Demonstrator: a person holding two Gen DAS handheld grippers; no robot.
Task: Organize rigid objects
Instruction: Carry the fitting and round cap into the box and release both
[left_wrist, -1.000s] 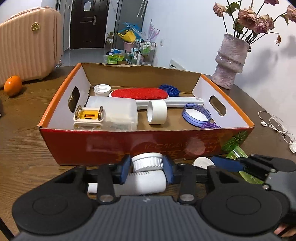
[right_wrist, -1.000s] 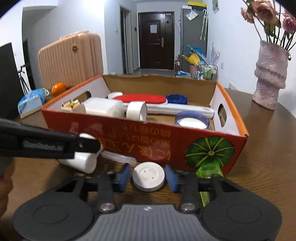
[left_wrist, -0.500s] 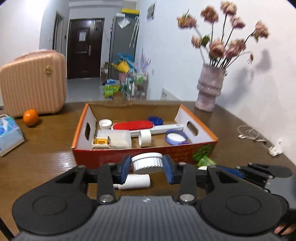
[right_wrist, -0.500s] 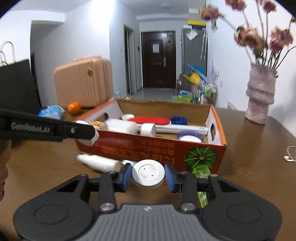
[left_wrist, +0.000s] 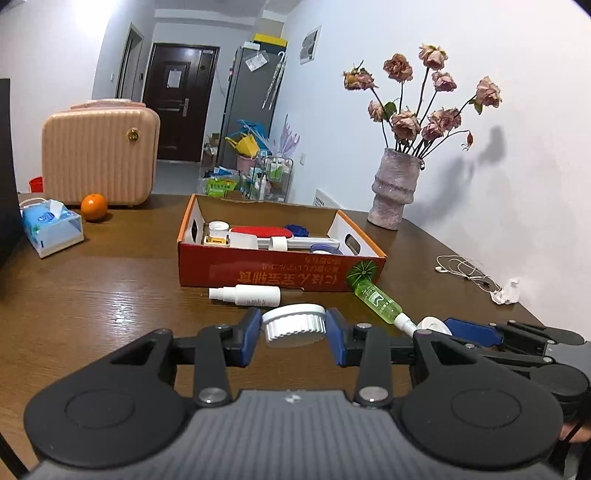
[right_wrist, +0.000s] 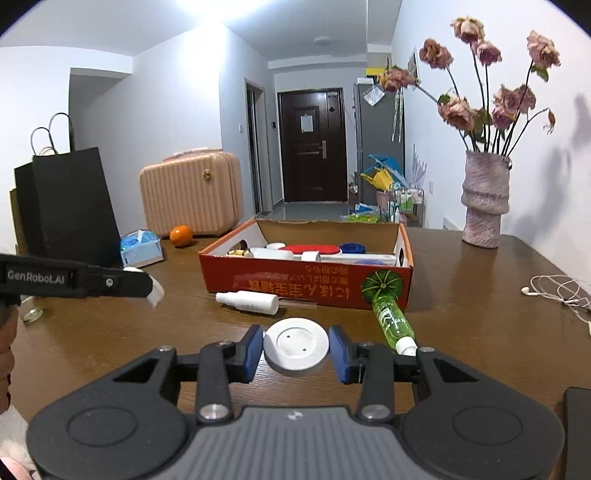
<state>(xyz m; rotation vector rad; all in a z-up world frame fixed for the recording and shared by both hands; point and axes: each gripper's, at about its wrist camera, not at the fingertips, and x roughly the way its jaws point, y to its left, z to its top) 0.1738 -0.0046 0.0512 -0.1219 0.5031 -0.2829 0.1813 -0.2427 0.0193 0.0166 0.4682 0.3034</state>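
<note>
Wood tabletop (left_wrist: 110, 295). Red box (left_wrist: 280, 271) mid-tabletop, holding assorted small items. White bottle (left_wrist: 245, 295) and green bottle (left_wrist: 376, 301) lying just before box front. Left claw (left_wrist: 294, 326) clenched on ribbed white lid (left_wrist: 293, 325). Right claw (right_wrist: 295, 349) clenched on flat white disc (right_wrist: 295, 347).
</note>
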